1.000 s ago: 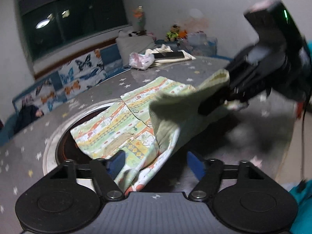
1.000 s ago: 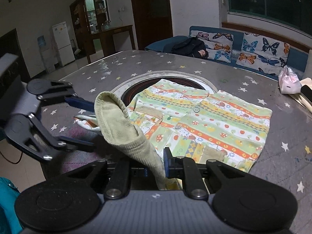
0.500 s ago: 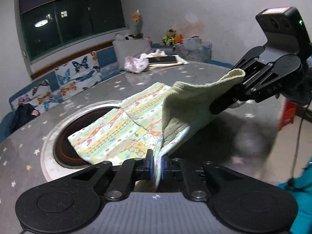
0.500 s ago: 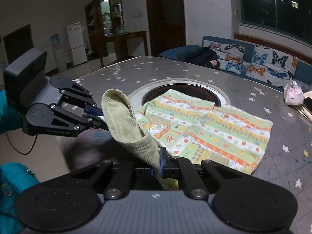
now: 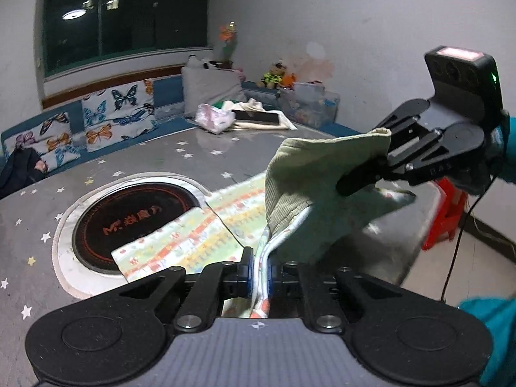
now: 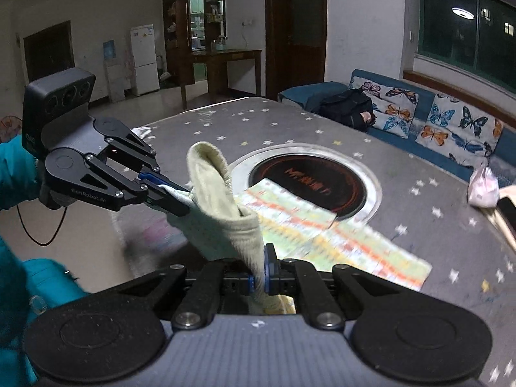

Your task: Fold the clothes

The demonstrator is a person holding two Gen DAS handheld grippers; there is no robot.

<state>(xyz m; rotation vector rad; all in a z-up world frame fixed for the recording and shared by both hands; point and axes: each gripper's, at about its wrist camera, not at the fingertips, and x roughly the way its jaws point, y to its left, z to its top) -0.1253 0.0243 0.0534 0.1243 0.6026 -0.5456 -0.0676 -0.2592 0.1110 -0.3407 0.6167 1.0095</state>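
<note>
Left claw (image 5: 260, 276) pressed together on garment (image 5: 322, 174) edge, near bottom of left view. Right claw (image 6: 262, 272) likewise pinching same garment, green lining facing out. Lifted portion spans between both claws above desk (image 5: 135, 164); patterned remainder lies flat on desk, partly over round black hob (image 6: 309, 183). Pink bag (image 5: 214, 118) rests at far desk edge.

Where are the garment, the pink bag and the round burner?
garment (image 5: 180, 245): left wrist view, printed panel lying flat.
pink bag (image 5: 214, 118): left wrist view, its middle.
round burner (image 6: 309, 177): right wrist view, dark glass.
</note>
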